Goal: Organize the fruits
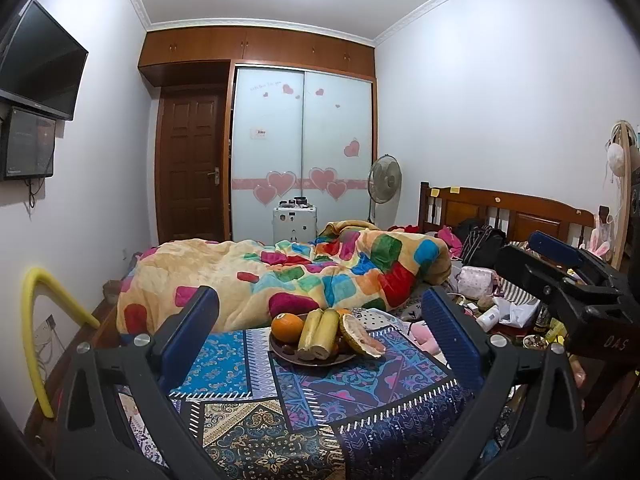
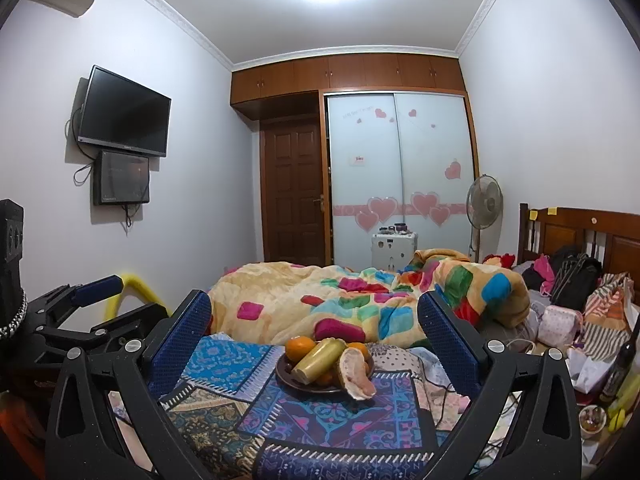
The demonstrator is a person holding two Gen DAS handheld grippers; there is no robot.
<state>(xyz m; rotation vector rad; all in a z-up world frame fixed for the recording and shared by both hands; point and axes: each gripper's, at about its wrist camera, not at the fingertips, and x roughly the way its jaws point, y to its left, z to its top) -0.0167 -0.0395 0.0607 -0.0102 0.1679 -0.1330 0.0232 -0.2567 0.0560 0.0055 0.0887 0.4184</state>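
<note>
The left gripper (image 1: 320, 312) fills the bottom of the left wrist view with its fingers (image 1: 192, 328) spread wide and released, nothing between them. In the gap, at the lower middle of the frame, a dark plate (image 1: 316, 358) sits on a patterned blue cloth (image 1: 352, 392). On the plate lie an orange (image 1: 287, 327) at the left, two bananas (image 1: 318, 334) side by side in the middle, touching the orange, and a cut pomelo piece (image 1: 360, 336) at the right, its pale flesh hanging over the plate's rim. Behind the plate a colourful patchwork blanket (image 1: 304, 268) lies rumpled on the bed (image 1: 508, 210).

The right gripper (image 2: 316, 320) shows the same way in the right wrist view: fingers (image 2: 448, 340) apart and released, empty, with the plate (image 2: 288, 376) framed between them at the lower middle. Here the orange (image 2: 301, 347) is at the upper left of the plate, the bananas (image 2: 320, 360) cross its middle, and the pomelo piece (image 2: 356, 374) leans off its right edge. A second orange (image 2: 358, 349) peeks out behind the pomelo.

The left gripper (image 2: 96, 286) also appears at the left edge of this view, and the right gripper (image 1: 560, 252) at the right edge of the other. A television (image 2: 124, 112) hangs at the upper left, a fan (image 2: 484, 202) stands at the right
</note>
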